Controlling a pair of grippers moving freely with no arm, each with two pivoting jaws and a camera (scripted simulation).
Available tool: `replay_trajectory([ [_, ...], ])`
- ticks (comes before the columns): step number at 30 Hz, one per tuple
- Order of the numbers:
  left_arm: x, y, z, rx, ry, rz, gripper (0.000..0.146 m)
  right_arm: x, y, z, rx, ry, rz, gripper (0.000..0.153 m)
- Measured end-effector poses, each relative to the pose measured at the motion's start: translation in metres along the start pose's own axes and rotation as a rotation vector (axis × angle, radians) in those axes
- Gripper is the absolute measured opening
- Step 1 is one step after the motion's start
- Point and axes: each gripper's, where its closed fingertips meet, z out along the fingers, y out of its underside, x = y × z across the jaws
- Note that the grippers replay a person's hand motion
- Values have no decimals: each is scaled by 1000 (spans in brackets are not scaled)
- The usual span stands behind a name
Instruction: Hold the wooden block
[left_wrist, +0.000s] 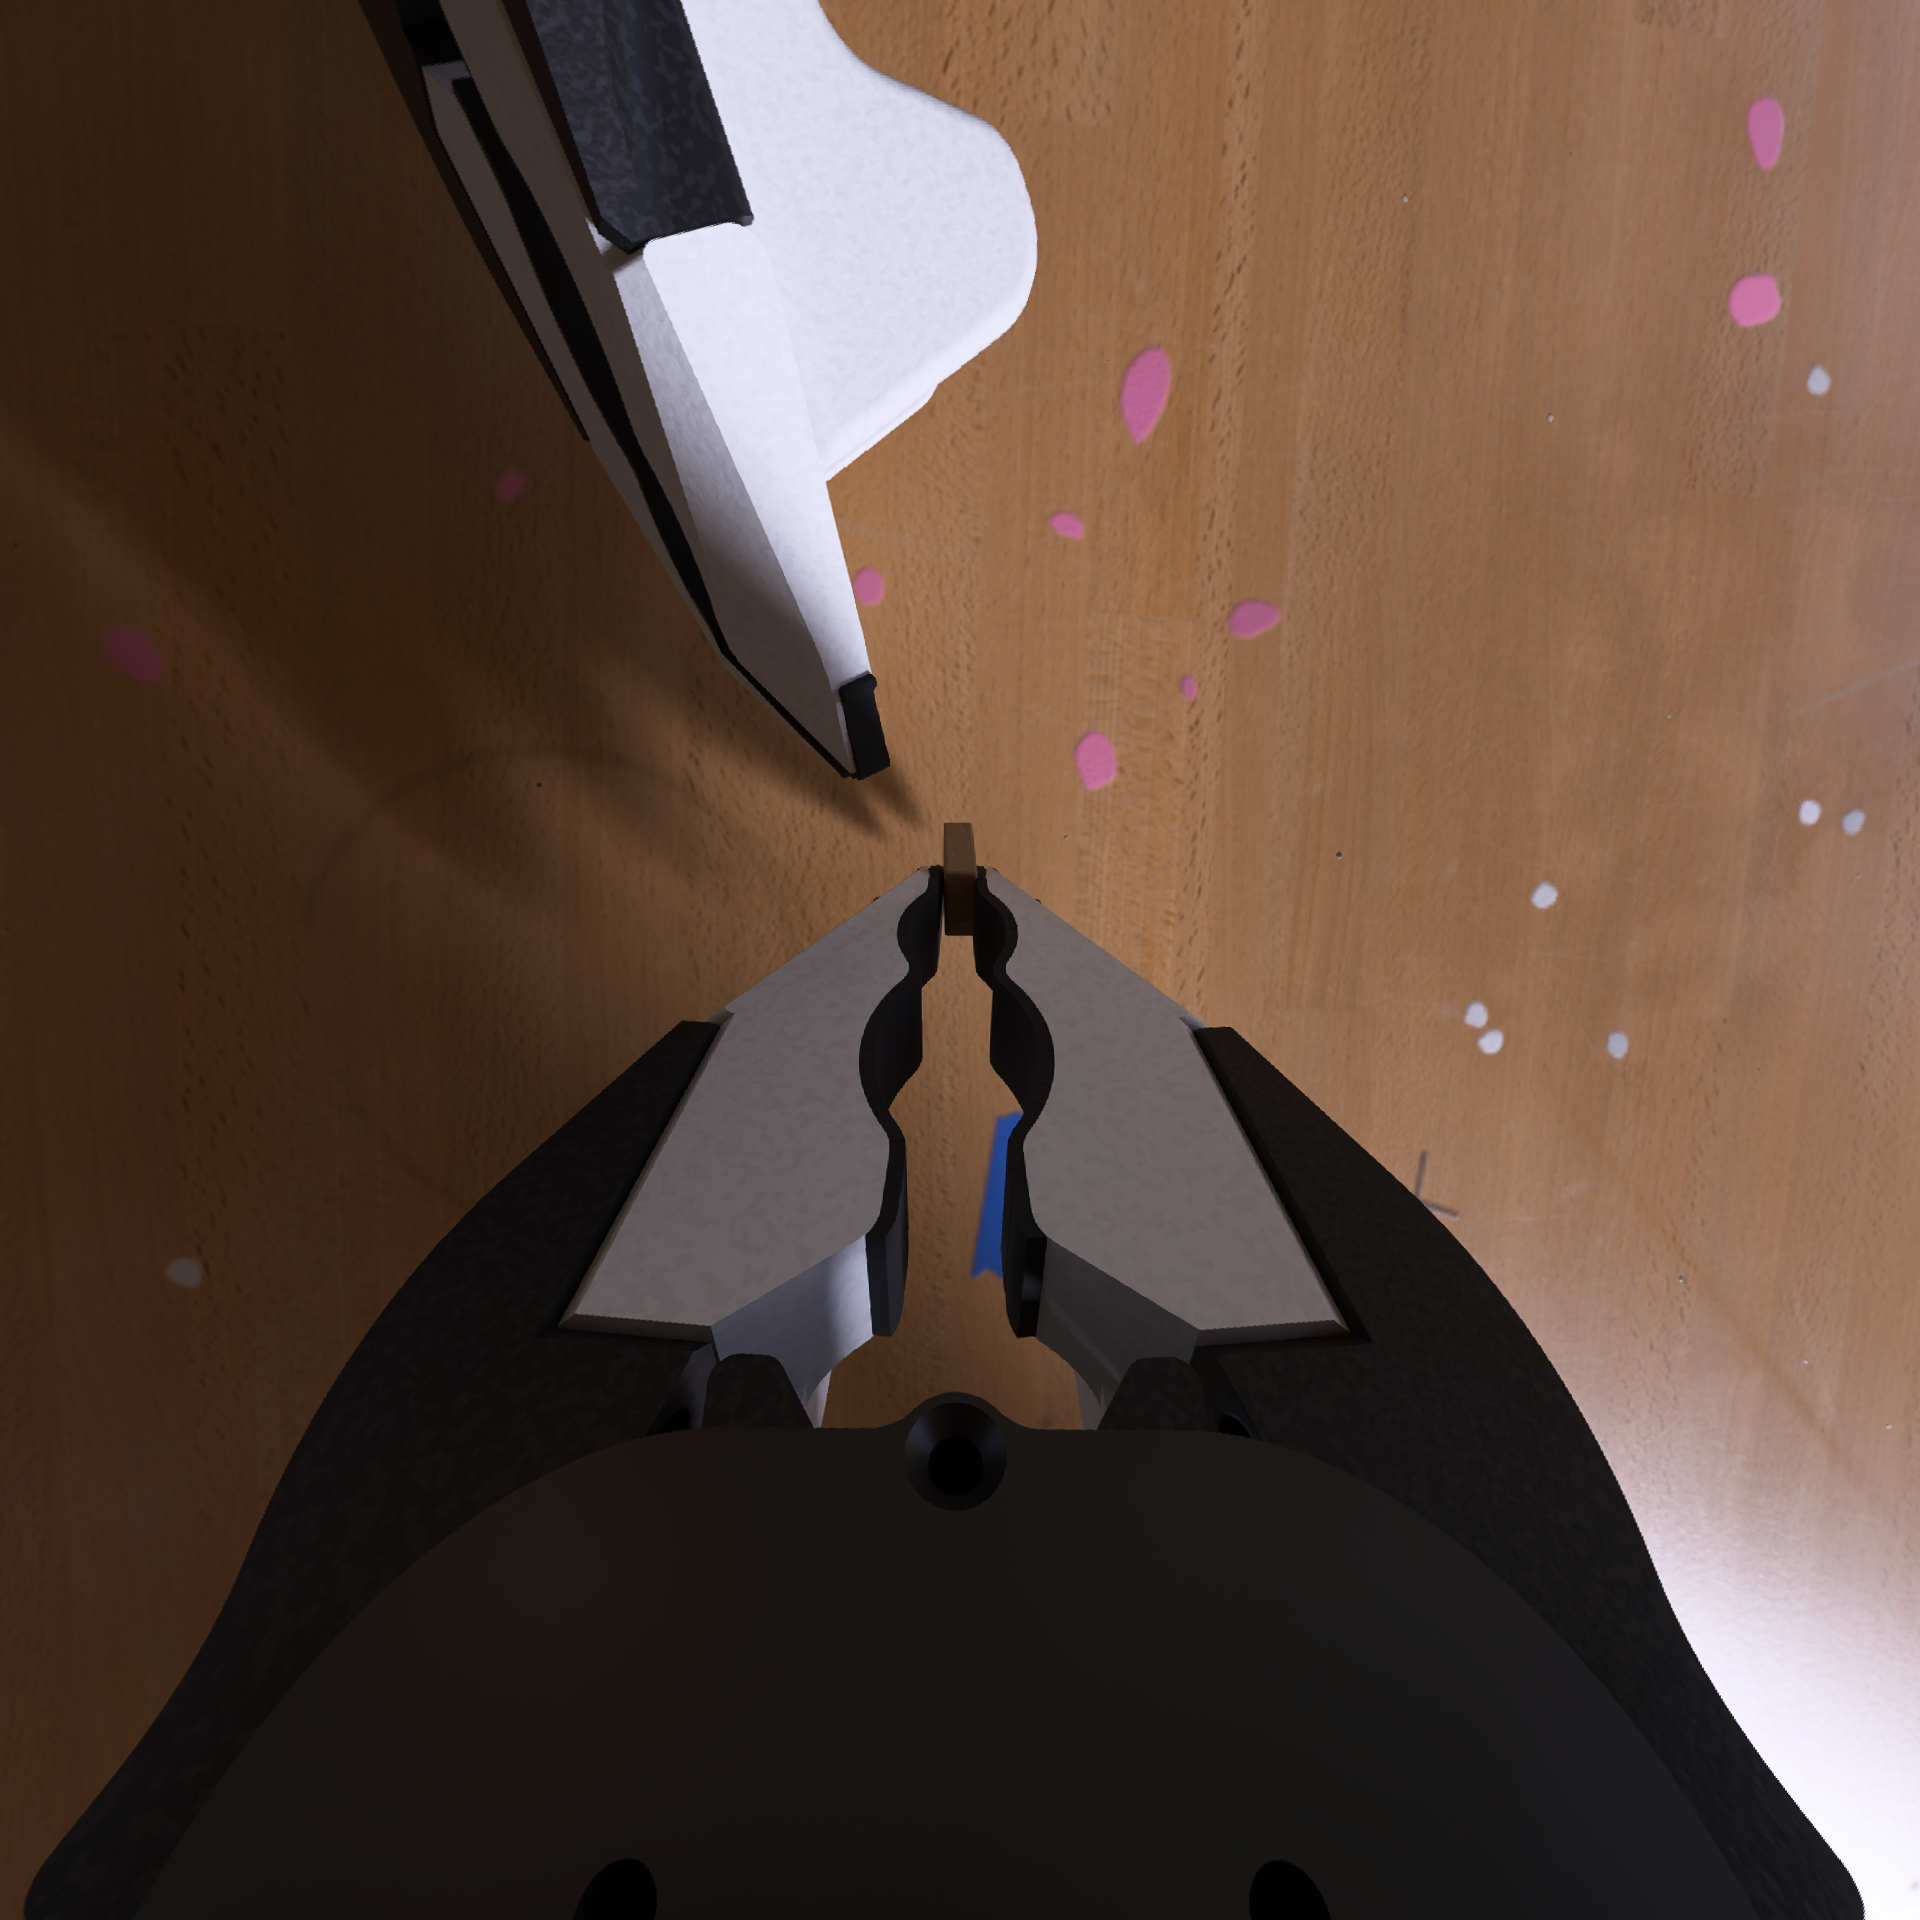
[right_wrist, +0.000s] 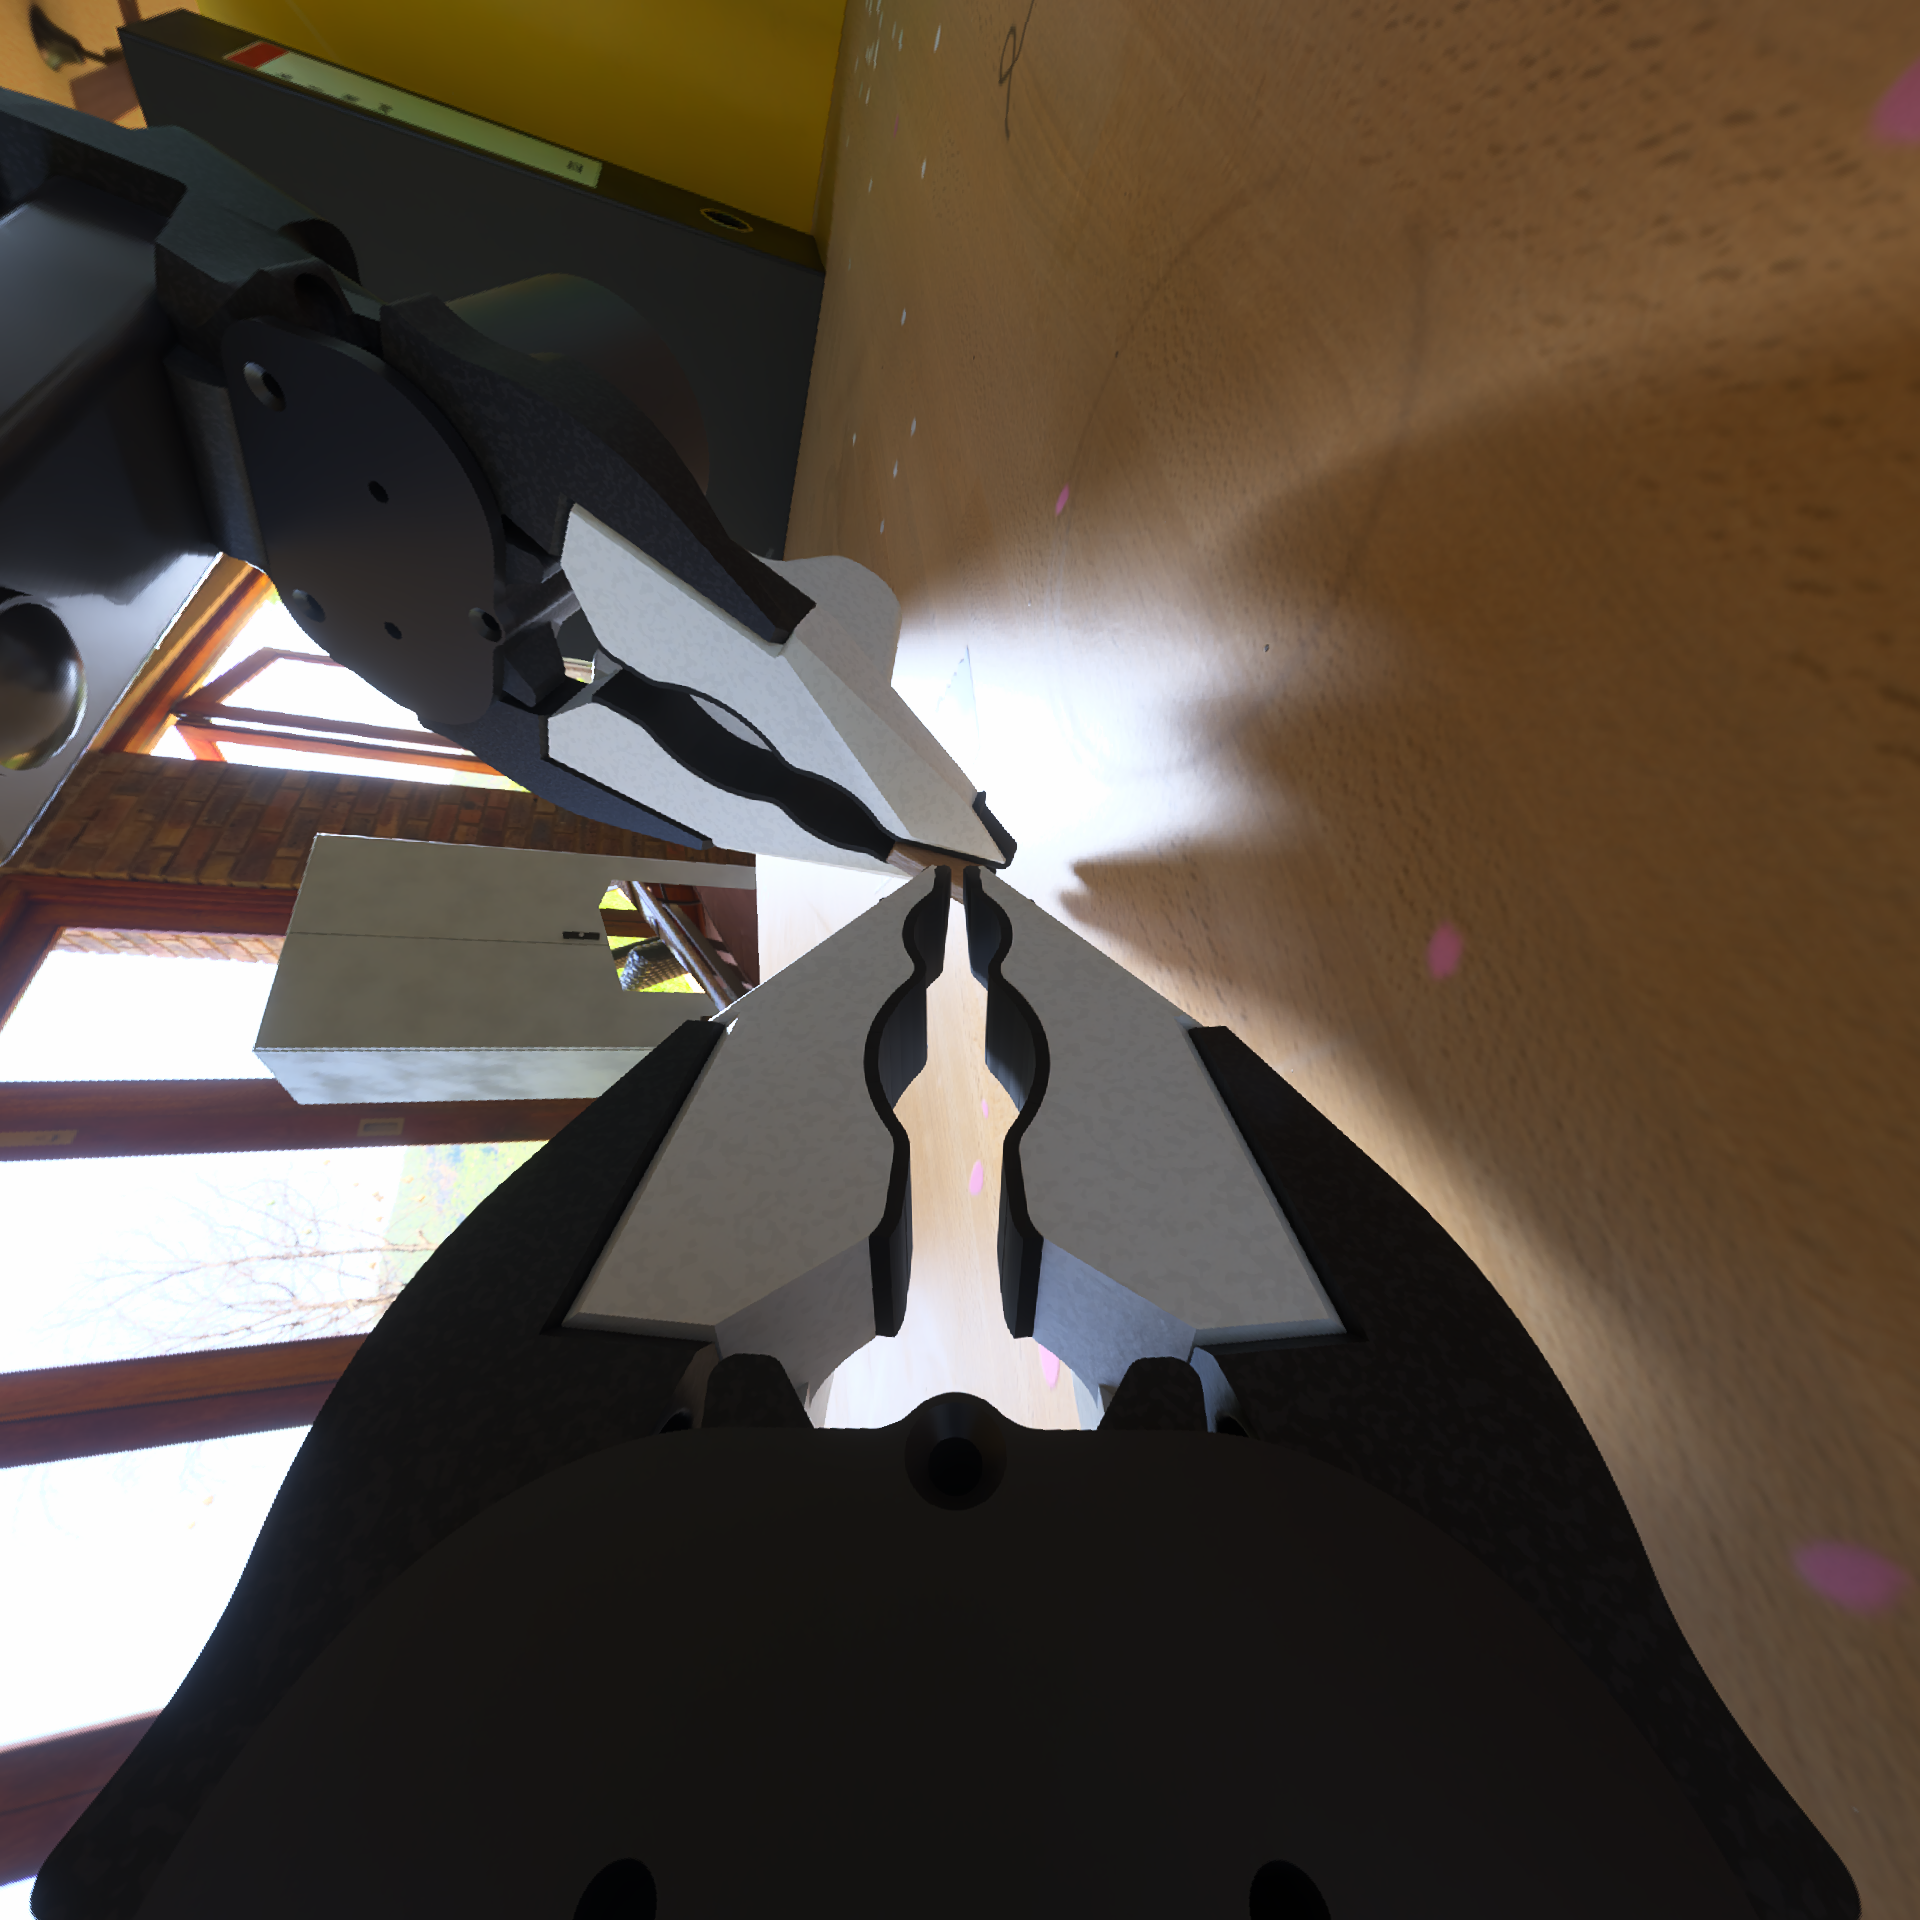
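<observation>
The wooden block (left_wrist: 958, 871) is a small thin brown piece. My left gripper (left_wrist: 958, 891) is shut on it at the fingertips, and the block's far end sticks out past them above the wooden table (left_wrist: 1455, 727). My right gripper (left_wrist: 858, 729) comes in from the upper left; its tip stops just short of the block, not touching it. In the right wrist view my right gripper (right_wrist: 954, 883) has its jaws almost together with nothing between them. The left gripper (right_wrist: 951, 850) crosses just beyond its tips, with a sliver of the block (right_wrist: 920, 854) showing.
Pink and white spots dot the table, and a blue tape strip (left_wrist: 997, 1195) lies under my left fingers. In the right wrist view a dark box (right_wrist: 520, 239), a yellow wall (right_wrist: 623, 83) and a white box (right_wrist: 468, 966) stand past the table edge.
</observation>
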Motion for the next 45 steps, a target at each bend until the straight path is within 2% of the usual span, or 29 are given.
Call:
replay_trajectory([
  [7,0,1,0,4,-33,100,4,-1,4,-3,-50,-15,-7,2],
  [19,1,-1,2,22,-19,128,4,-2,9,-5,-93,-28,2,2],
  [24,10,-3,4,39,24,177,4,-3,18,-5,-170,-27,-7,2],
  [31,17,-6,8,35,1,279,4,-8,27,-4,-248,-48,-21,2],
  [39,16,-7,8,44,-5,298,5,-7,32,-2,-323,-46,-47,2],
  [45,15,-7,8,49,-3,297,5,-12,32,-3,-321,-69,-42,2],
])
